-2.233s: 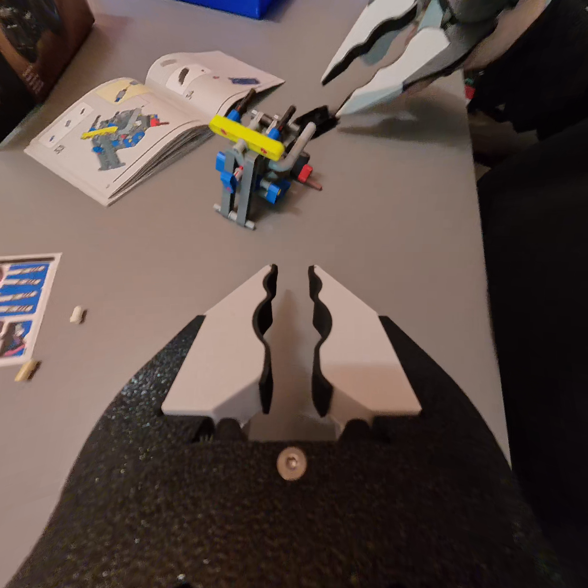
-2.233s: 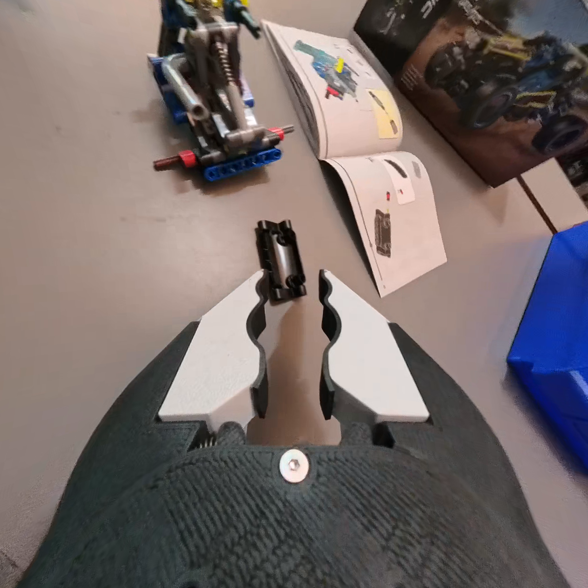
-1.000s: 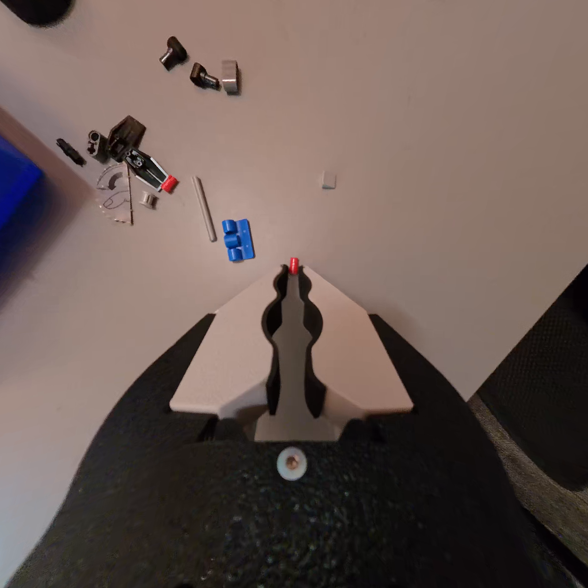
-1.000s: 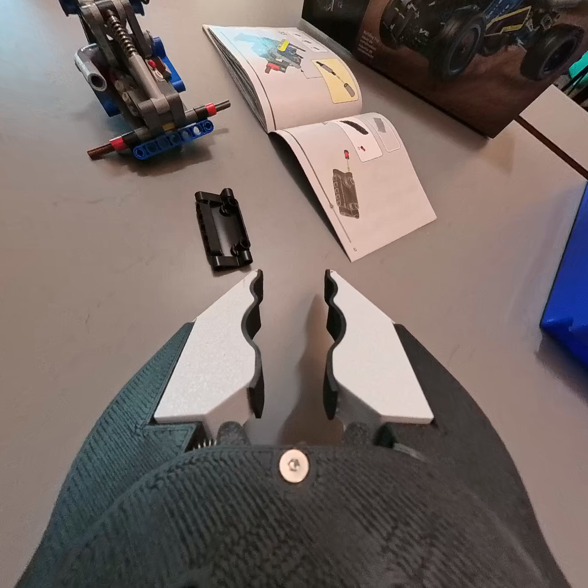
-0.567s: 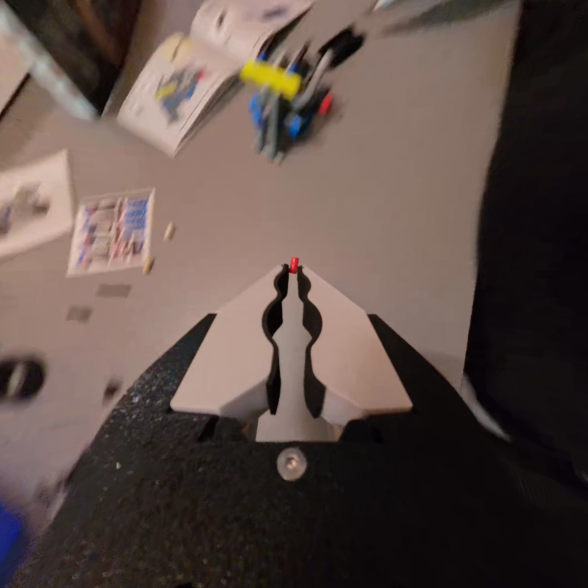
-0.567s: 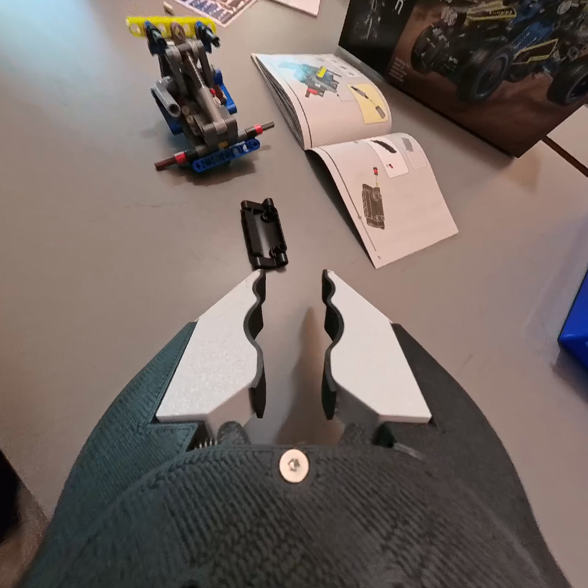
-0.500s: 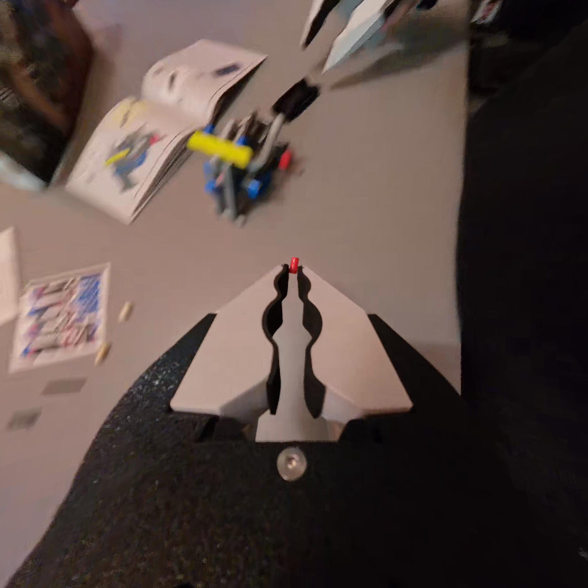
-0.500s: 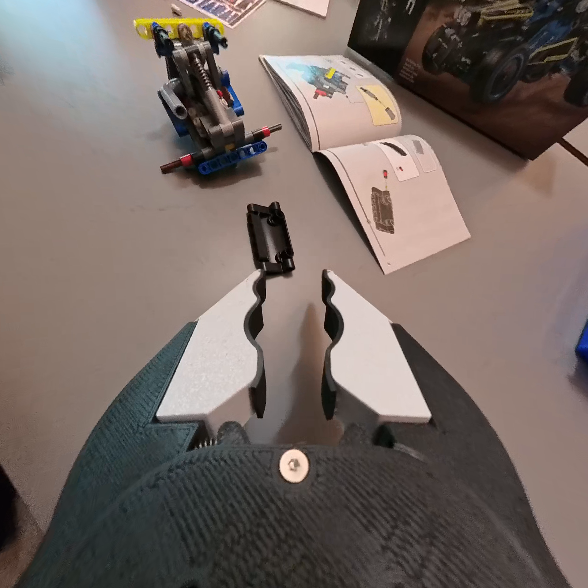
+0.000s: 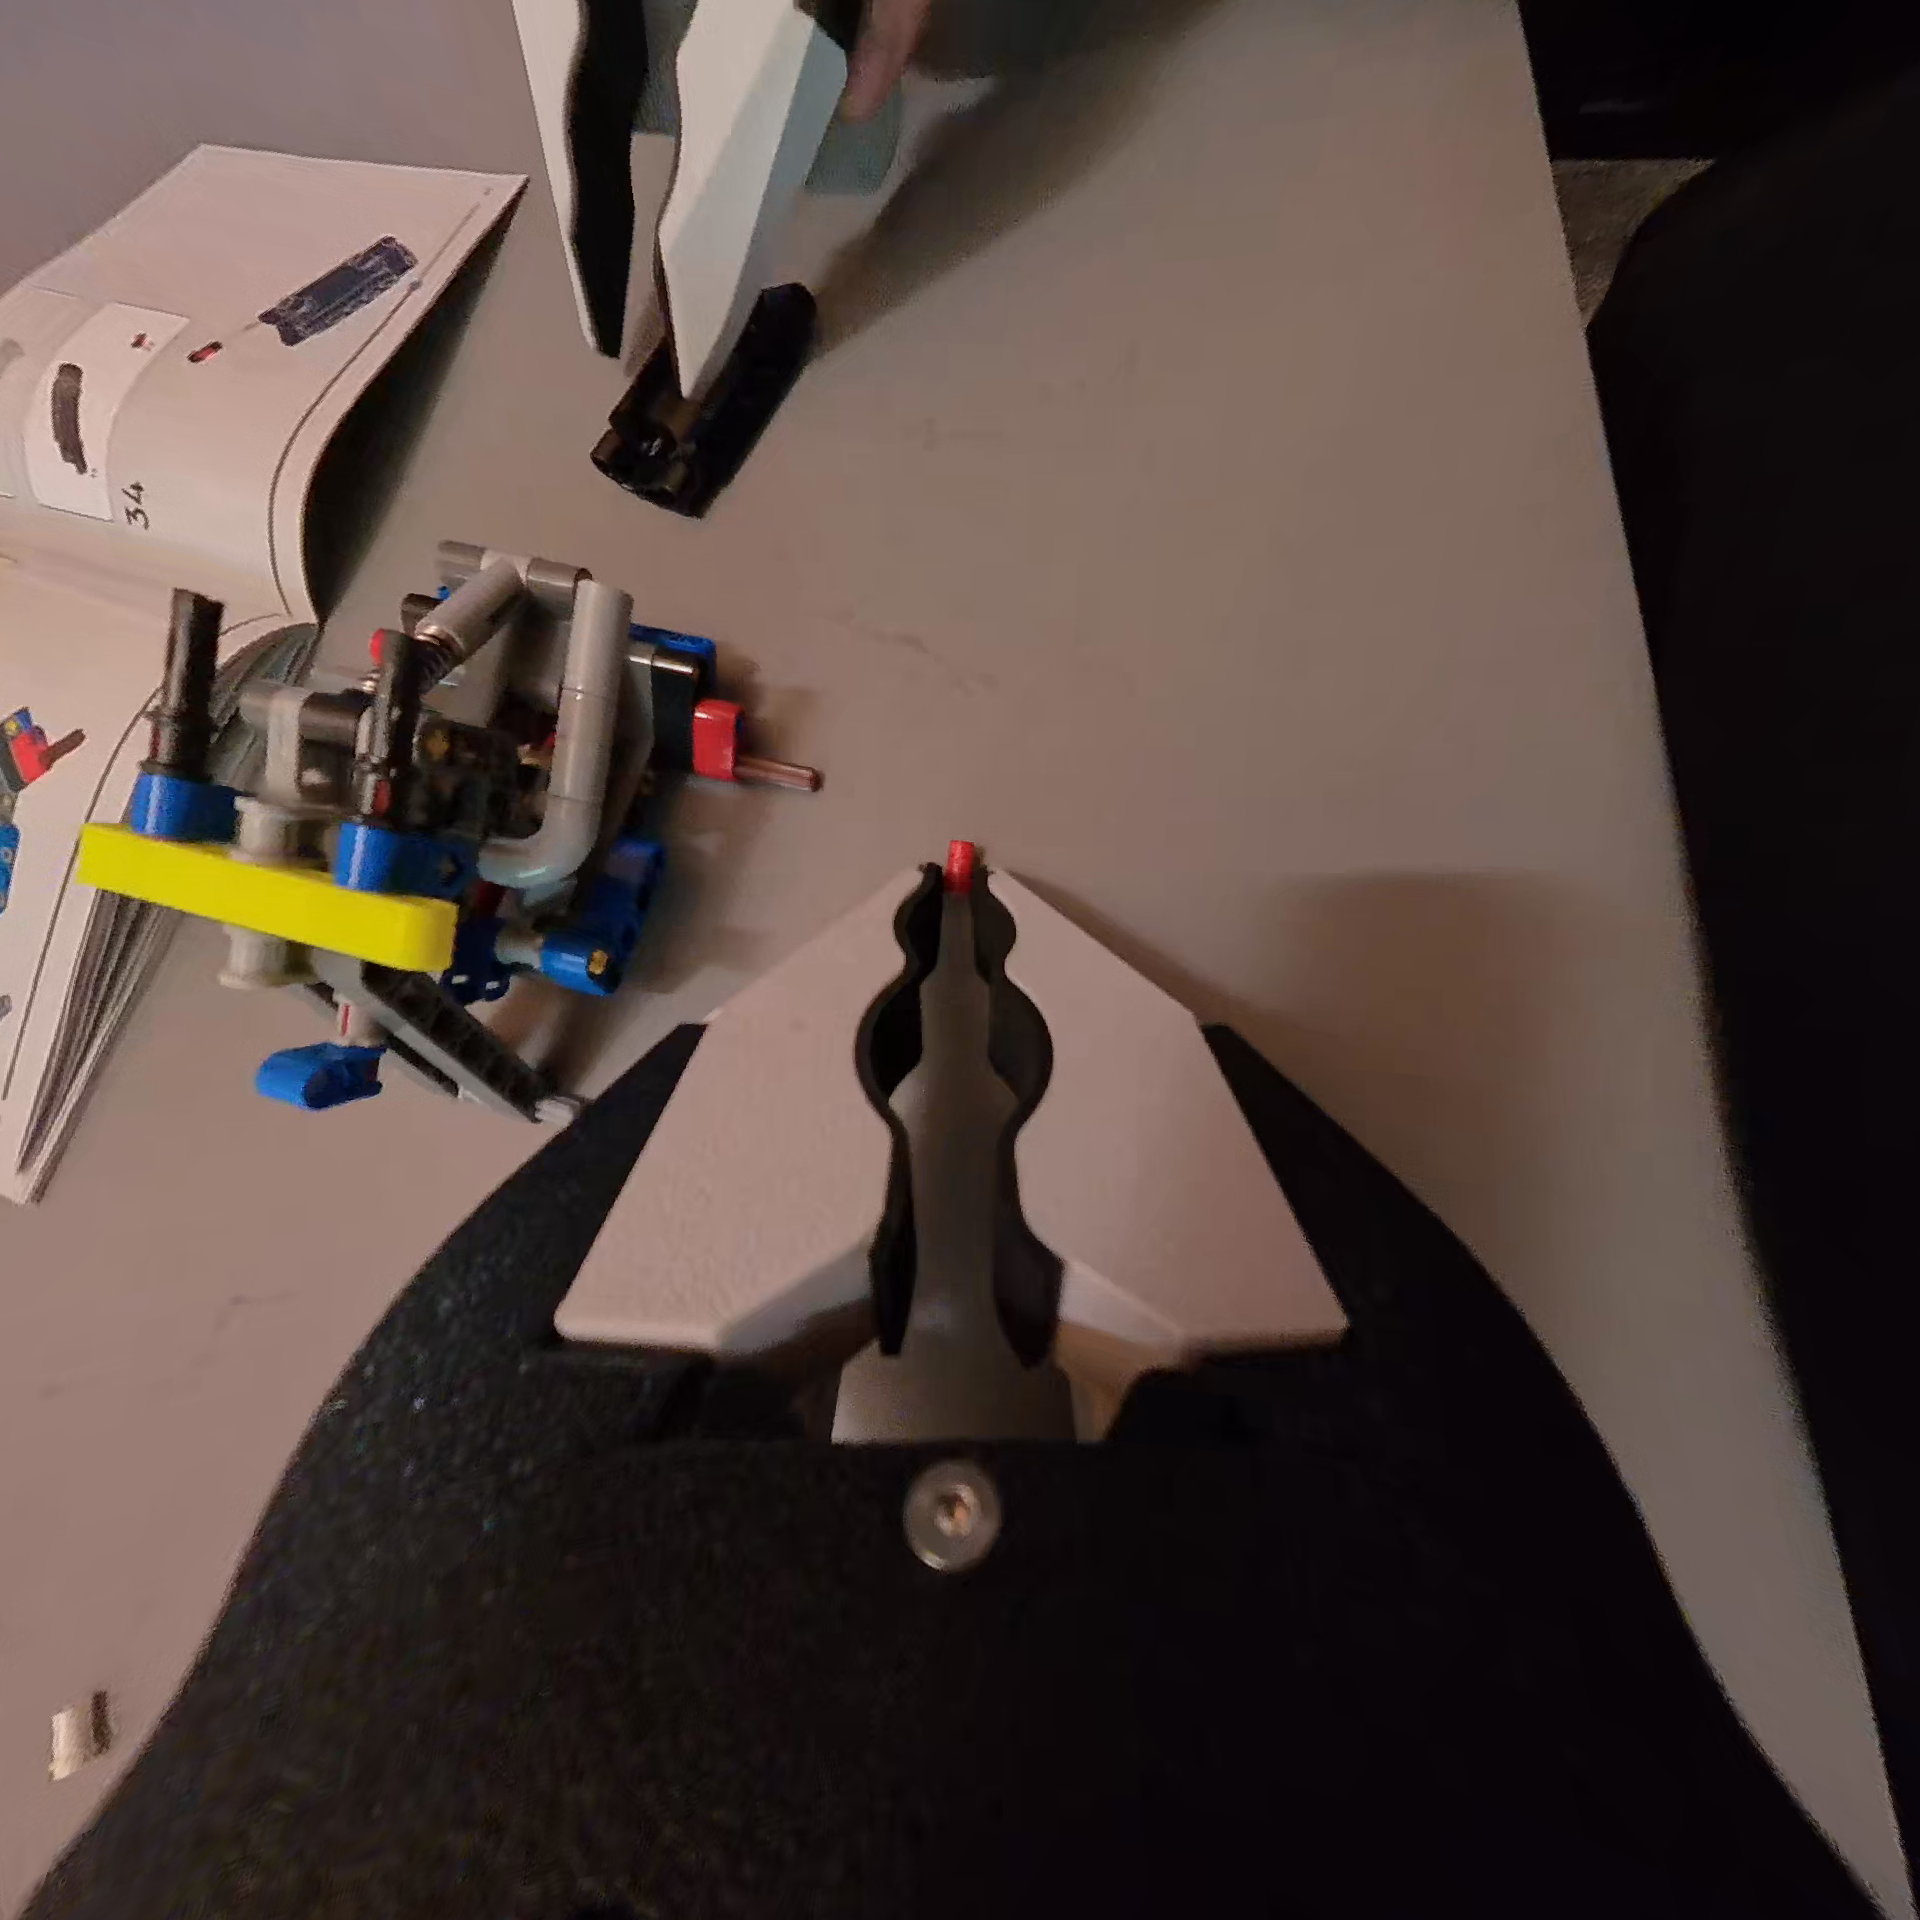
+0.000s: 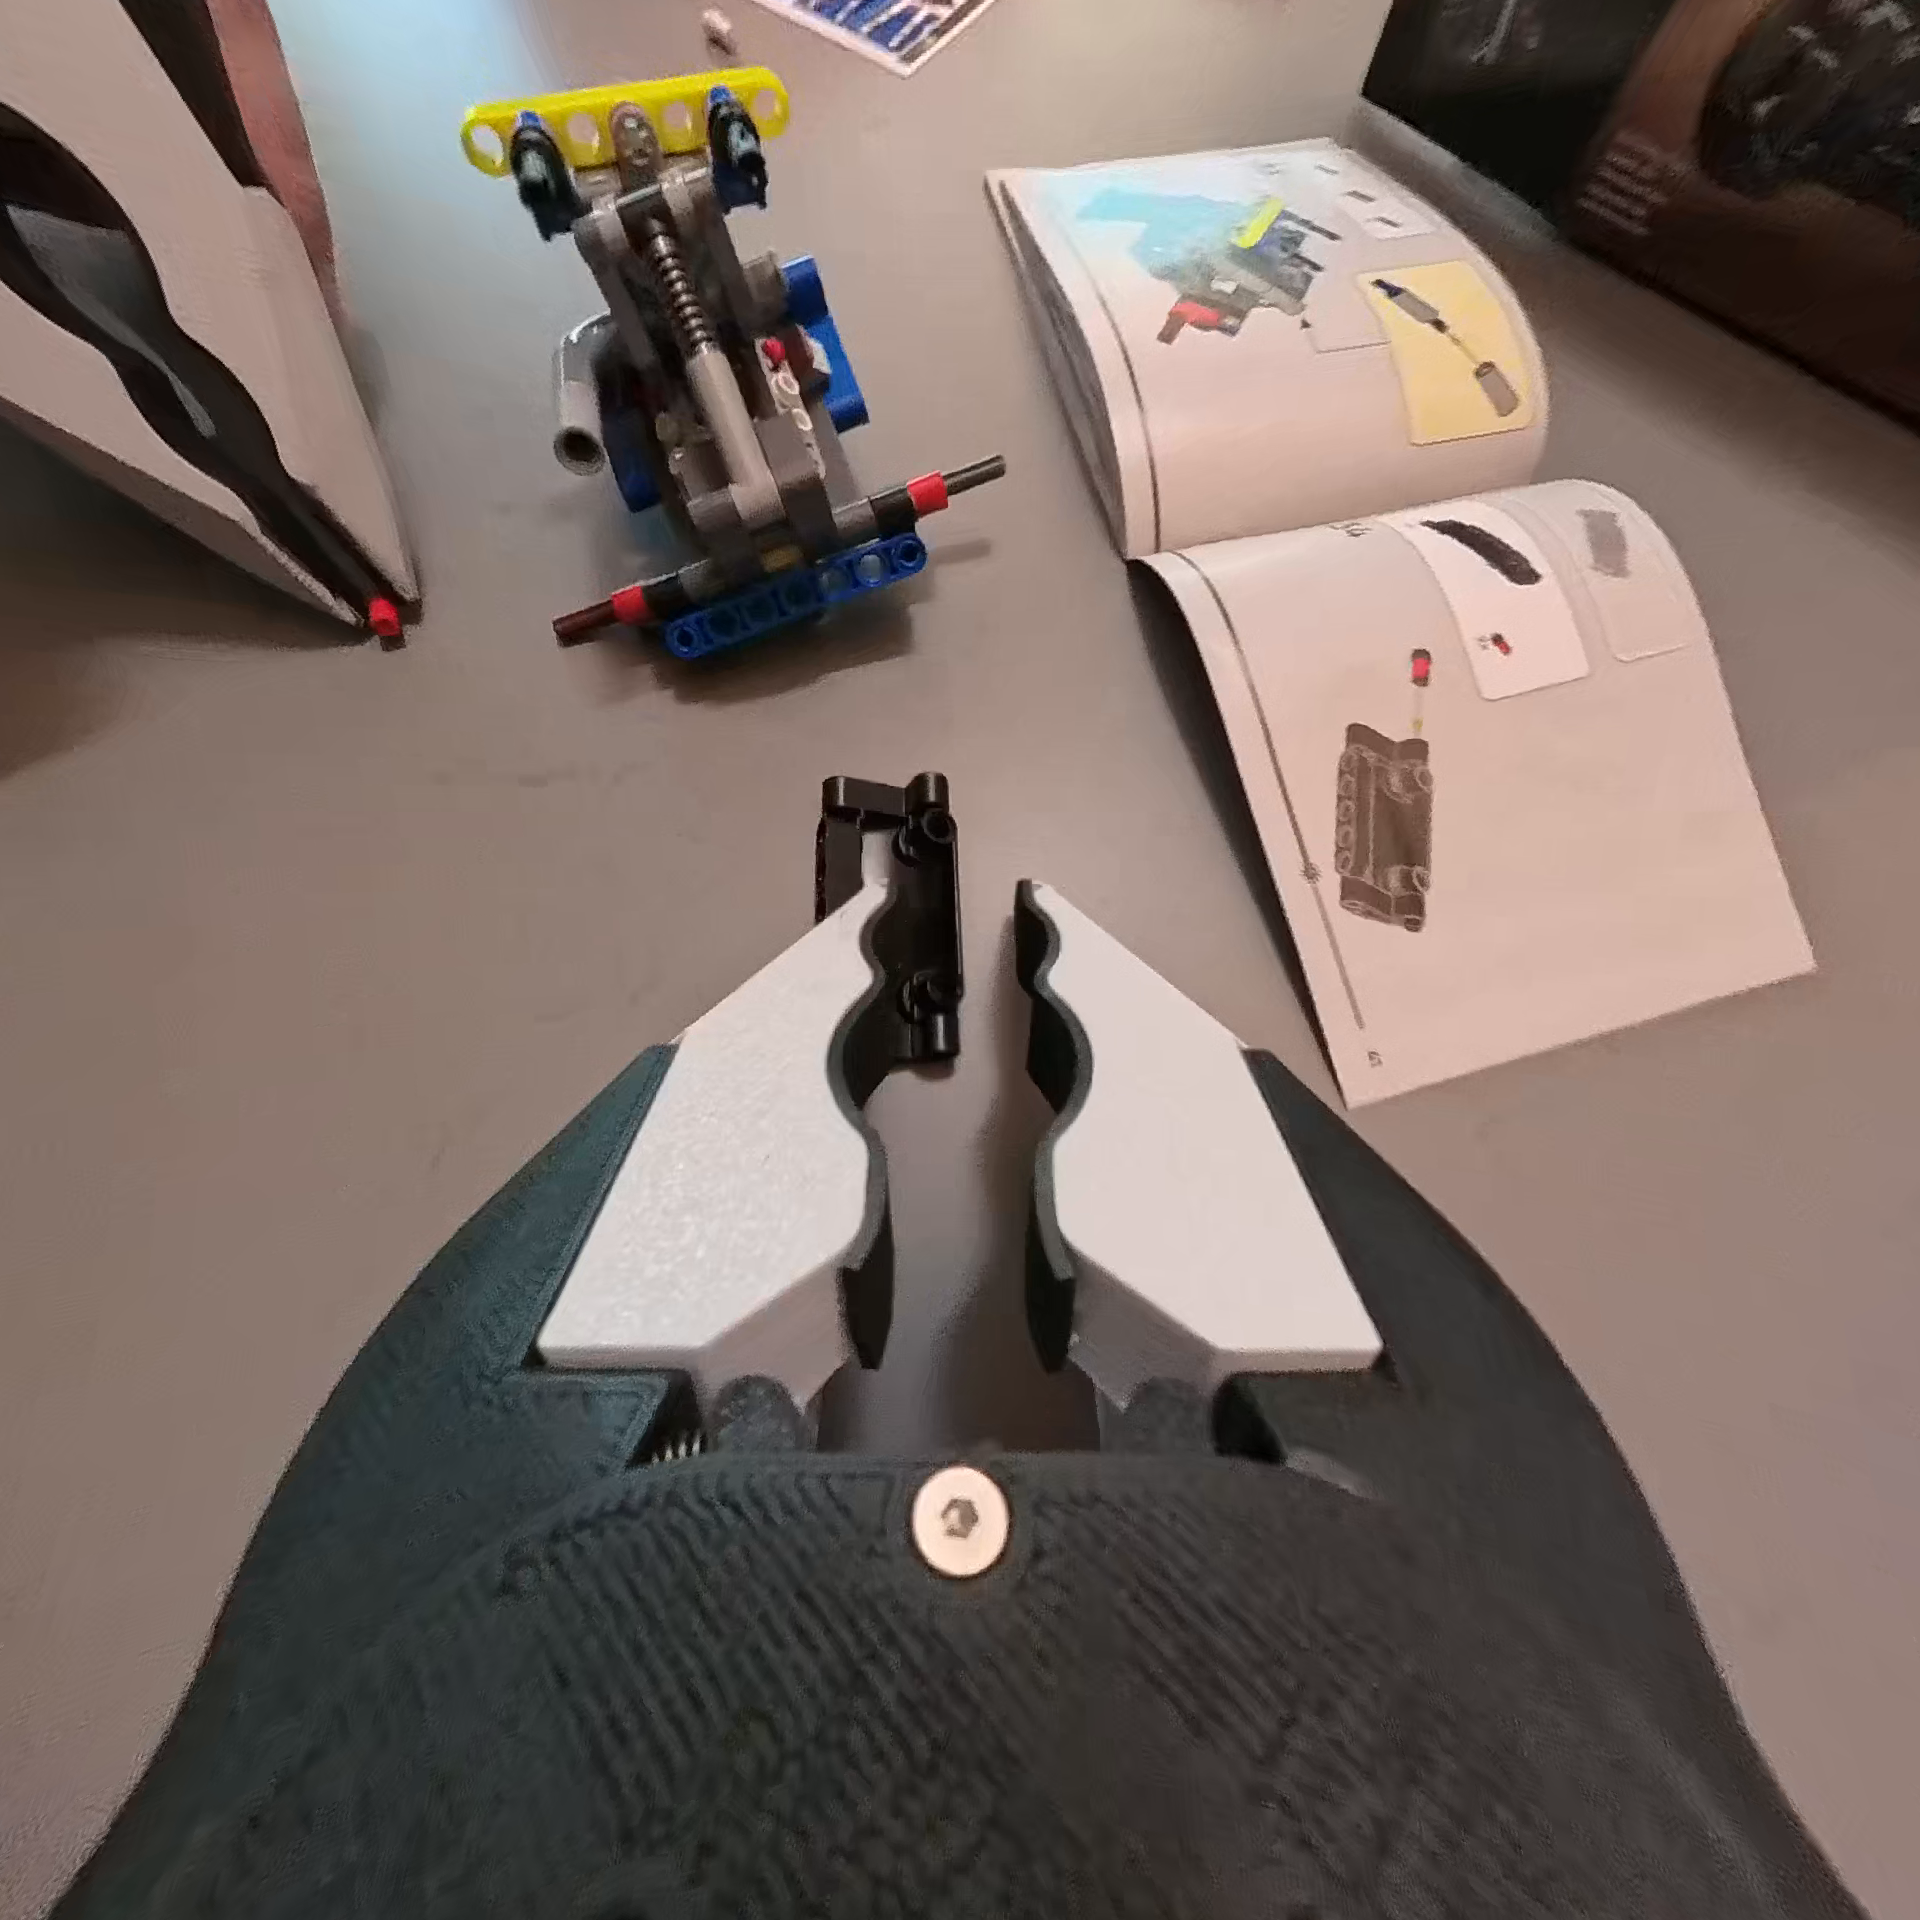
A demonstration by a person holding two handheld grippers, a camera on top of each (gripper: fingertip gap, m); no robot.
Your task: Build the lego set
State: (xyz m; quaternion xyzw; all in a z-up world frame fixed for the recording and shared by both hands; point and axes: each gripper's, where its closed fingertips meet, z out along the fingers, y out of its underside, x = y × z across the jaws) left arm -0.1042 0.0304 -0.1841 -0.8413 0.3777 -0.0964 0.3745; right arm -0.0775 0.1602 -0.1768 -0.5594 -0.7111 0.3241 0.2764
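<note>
**Q:** What does the left gripper [image 9: 958, 883] carry, nearest the lens?

**A:** A small red pin [image 9: 960, 864], pinched at the very tips of its fingers, which are closed tight on it. Only the pin's end protrudes. The tip grasp presumably leaves that end free. It hangs above bare grey table [image 9: 1247, 623].

**Q:** And the right gripper [image 10: 940, 904]?

**A:** Its jaws straddle one long edge of a black panel piece [image 10: 914, 914] lying on the table. The left finger [image 10: 769, 1039] overlaps the panel; the right finger [image 10: 1143, 1091] stands clear, with table visible between pad and panel. The jaws are therefore parted, not clamping. The left wrist view confirms the fingers at the panel [image 9: 707, 405].

**Q:** What lies beyond?

**A:** A partly built model [image 10: 717, 416] with a yellow beam [image 10: 623, 130], grey frame, blue parts and red-capped axles stands upright in the middle. Beside it an instruction booklet [image 10: 1455, 727] lies open, likely kept in sight for reference. Farther back are a sticker sheet [image 10: 883, 26] and a dark box [image 10: 1714, 156].
</note>
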